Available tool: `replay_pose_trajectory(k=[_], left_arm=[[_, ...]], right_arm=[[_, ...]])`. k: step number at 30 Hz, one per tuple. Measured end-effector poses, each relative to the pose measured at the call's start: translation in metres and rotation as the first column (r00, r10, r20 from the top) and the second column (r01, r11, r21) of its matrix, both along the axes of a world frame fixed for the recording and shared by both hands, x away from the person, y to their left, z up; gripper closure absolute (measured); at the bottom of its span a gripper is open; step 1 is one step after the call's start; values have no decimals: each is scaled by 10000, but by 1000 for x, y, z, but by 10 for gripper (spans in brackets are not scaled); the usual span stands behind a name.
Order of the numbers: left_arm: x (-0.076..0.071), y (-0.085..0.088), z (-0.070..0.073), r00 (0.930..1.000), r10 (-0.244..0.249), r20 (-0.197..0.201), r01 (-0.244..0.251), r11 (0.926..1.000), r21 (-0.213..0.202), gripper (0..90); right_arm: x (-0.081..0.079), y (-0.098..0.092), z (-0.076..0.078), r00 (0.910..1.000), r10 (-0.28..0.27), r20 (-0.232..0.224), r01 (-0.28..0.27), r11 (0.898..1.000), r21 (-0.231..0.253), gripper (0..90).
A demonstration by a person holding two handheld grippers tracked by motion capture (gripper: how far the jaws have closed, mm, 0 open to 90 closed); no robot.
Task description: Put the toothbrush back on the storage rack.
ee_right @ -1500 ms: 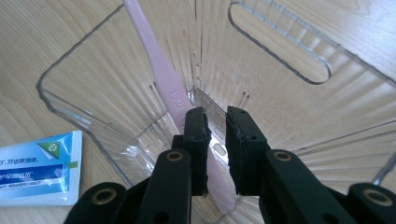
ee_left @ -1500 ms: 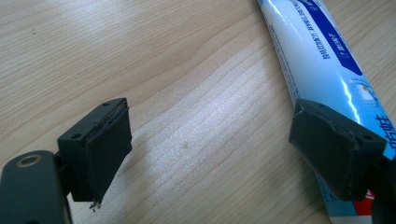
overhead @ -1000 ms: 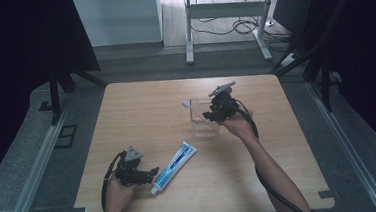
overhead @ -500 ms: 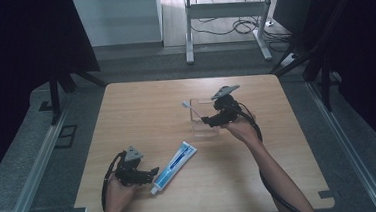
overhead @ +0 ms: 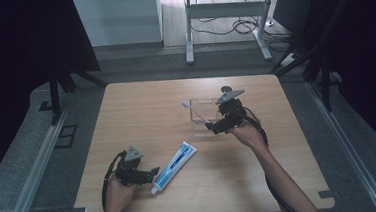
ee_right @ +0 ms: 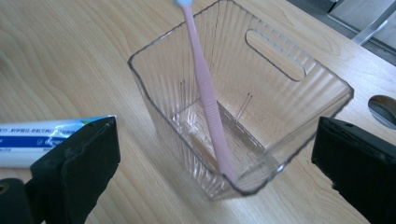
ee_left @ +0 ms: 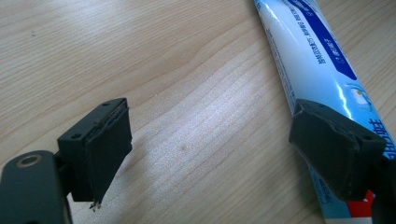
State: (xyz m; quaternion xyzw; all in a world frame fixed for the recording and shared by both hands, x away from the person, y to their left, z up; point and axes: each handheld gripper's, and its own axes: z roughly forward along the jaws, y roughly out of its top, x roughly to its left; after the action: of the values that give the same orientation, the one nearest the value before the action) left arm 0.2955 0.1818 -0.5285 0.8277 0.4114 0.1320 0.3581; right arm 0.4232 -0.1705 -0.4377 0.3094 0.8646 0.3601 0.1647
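Right claw (overhead: 216, 127) jaws just opened, nothing between them, pink toothbrush (ee_right: 208, 95) leaning in clear bin (ee_right: 299, 107); left claw (ee_left: 219, 154) open beside toothpaste tube (overhead: 174, 166) on tabletop (overhead: 141, 109) — looks light, soft, slippery, so grab mid-body.

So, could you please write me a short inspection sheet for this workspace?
Surface: wooden table, bare around the items.
Job's things: pink toothbrush leans inside the clear container; toothpaste tube lies flat, partly under one left jaw.
Clutter: nothing seen.
Grippers: left gripper open, low over the table; right gripper has just been opening, nothing gripped, container in front.
Cables: black cable loops by the left hand; floor cables beyond the table.
Surroundings: dark curtains, metal stand.
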Motion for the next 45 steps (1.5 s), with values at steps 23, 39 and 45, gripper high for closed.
replay_pose_trajectory(k=[23,39,45], left_arm=[[0,2,1,10000,43,18,-42,9998,-209,132],[0,3,2,10000,44,-6,-44,9989,-476,132],[0,3,3,10000,32,-57,-35,9984,-565,132]], right_arm=[[-34,-27,6,9994,354,-32,-352,9978,564,0],[-56,-63,-5,9997,-170,-188,188,9944,1041,0],[-64,-72,-9,9994,-280,-192,299,9943,1027,0]])
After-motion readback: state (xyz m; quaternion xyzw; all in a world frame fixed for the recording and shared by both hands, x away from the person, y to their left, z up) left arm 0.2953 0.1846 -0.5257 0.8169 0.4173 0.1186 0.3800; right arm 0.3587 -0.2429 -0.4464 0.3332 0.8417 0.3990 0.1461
